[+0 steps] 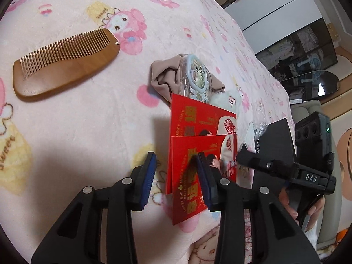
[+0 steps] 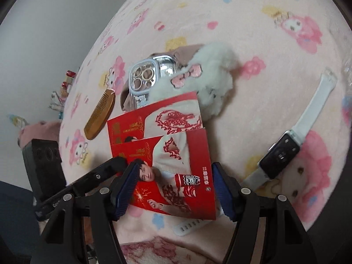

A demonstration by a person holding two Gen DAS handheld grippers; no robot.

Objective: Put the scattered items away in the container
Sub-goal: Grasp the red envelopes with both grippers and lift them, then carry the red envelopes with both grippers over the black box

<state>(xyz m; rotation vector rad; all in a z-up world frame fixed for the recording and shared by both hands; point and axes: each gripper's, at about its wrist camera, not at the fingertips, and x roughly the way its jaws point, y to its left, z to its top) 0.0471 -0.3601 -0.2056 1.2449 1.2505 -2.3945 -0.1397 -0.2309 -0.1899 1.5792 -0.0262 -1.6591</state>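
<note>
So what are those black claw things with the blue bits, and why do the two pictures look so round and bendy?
They are grabbers a person holds, one per hand. Each carries a wide-eyed camera, which bends the picture. One picture looks along the left gripper, the other along the right gripper. Both are open, holding nothing. On the pink cartoon blanket lie a wooden comb, two red envelopes, a clear phone case, a fluffy white toy and a smartwatch.

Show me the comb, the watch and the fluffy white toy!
comb [image 1: 63,66], left wrist view, on its solid wooden back.
watch [image 2: 279,157], right wrist view, on its dark face.
fluffy white toy [image 2: 211,77], right wrist view, on its fur.
</note>
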